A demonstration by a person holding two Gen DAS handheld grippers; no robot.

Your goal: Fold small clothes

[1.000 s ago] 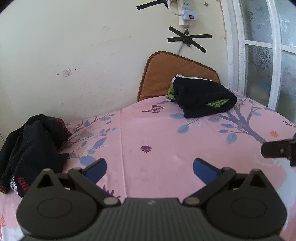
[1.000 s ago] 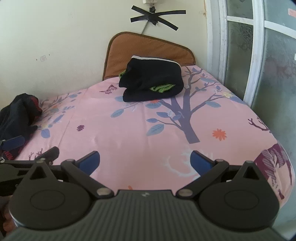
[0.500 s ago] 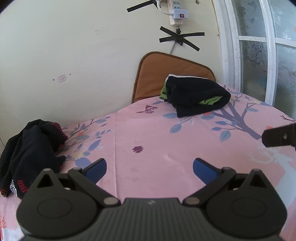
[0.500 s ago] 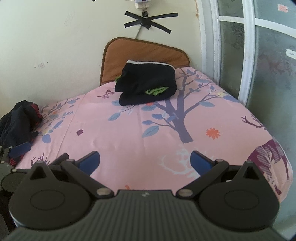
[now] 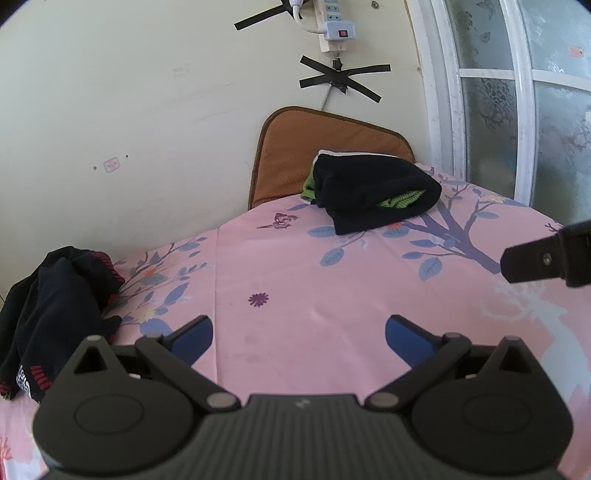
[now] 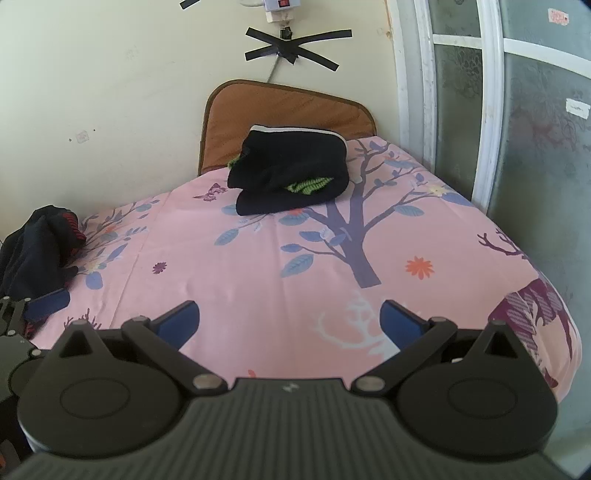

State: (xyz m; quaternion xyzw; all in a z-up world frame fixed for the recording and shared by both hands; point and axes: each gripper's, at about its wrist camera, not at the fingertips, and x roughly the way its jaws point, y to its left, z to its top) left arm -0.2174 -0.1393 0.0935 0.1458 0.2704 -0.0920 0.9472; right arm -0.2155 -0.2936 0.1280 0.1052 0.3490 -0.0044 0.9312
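A: Folded dark clothes [image 5: 373,194] now sit a bit lower at upper centre of the pink sheet [image 5: 314,280]; crumpled black garment [image 5: 48,317] at left edge, partly cut off.

B: Left gripper [image 5: 299,334] and right gripper [image 6: 290,319] both wide open, empty.

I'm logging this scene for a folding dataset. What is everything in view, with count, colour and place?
Folded clothes: one stack, black with green showing, far end of the bed.
Crumpled garment: one, black with red trim, left edge of the bed by the wall.
Bedsheet: one, pink with a tree, leaf and deer print, covering the bed.
Cushion: one, brown, upright against the wall behind the folded clothes.
Power strip: one, white, on the wall.
Tape: black strips crossed on the wall.
Window: white frame, frosted glass, right side.
Left tool: black with blue pads, open, empty, above the sheet.
Right tool: same, open, empty.
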